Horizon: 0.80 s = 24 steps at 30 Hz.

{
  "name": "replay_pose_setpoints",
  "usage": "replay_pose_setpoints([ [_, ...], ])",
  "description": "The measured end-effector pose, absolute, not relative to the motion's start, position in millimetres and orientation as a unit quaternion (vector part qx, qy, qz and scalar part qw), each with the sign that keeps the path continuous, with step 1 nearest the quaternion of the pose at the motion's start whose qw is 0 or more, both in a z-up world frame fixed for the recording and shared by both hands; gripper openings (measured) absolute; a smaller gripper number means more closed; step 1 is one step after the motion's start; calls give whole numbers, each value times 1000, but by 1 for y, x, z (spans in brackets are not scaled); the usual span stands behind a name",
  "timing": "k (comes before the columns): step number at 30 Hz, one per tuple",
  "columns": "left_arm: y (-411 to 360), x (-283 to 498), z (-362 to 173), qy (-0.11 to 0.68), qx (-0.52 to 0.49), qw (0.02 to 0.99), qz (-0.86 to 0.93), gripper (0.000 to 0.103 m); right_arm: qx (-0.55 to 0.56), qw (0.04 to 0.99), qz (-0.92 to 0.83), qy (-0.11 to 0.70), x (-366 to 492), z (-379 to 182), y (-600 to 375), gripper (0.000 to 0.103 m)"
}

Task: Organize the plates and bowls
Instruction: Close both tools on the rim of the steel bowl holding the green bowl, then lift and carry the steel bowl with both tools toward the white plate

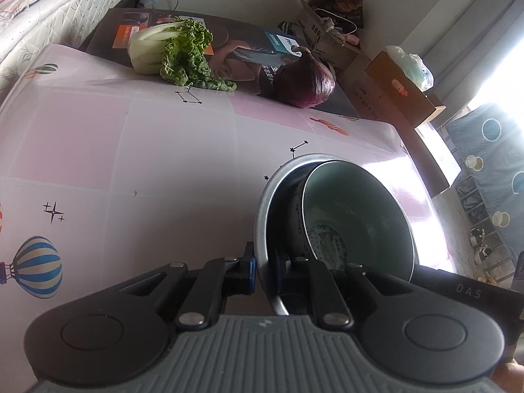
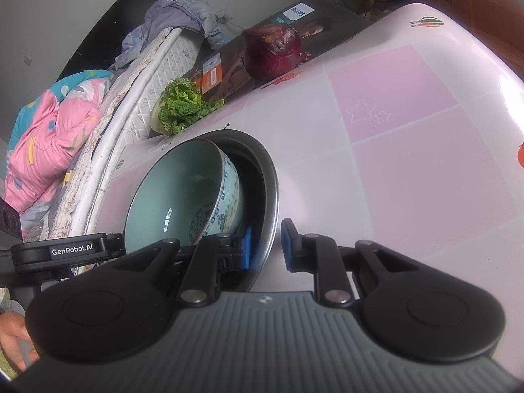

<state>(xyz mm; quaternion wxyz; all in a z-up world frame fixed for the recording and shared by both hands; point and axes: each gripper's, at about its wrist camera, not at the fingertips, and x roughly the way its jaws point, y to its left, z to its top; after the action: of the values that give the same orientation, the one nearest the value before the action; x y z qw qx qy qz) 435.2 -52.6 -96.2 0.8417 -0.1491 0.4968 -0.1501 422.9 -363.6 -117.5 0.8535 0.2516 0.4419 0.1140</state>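
A steel bowl [image 1: 262,216] [image 2: 267,170] rests on the pink tablecloth with a pale green ceramic bowl [image 1: 360,216] [image 2: 177,190] leaning tilted inside it; the ceramic bowl has a blue pattern outside. My left gripper [image 1: 267,271] is shut on the steel bowl's near rim, one finger outside and one inside. Seen in the right wrist view, my right gripper [image 2: 267,249] straddles the steel rim on the opposite side, its blue pads [image 2: 247,249] closed on the thin wall. Neither gripper touches the ceramic bowl.
A leafy cabbage [image 1: 177,52] [image 2: 180,104] and a red onion [image 1: 306,83] [image 2: 273,52] lie by a flat printed box [image 1: 242,52] at the table's far edge. A mattress [image 2: 131,104] borders one side; cardboard boxes [image 1: 402,88] stand beyond the other.
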Motion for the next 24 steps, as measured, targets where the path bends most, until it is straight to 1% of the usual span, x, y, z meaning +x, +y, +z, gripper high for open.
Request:
replay_pose_setpoints([
  [3, -53, 435, -96, 495, -157, 842, -146, 10, 260, 849, 118, 444, 422, -117, -364, 15],
  [7, -54, 434, -96, 497, -159, 841, -143, 9, 239, 855, 113, 446, 421, -113, -358, 15],
  [15, -56, 431, -94, 499, -152, 842, -141, 9, 259, 849, 108, 447, 418, -114, -362, 15],
  [24, -53, 425, -77, 486, -152, 848, -145, 9, 263, 850, 110, 442, 415, -103, -361, 14],
])
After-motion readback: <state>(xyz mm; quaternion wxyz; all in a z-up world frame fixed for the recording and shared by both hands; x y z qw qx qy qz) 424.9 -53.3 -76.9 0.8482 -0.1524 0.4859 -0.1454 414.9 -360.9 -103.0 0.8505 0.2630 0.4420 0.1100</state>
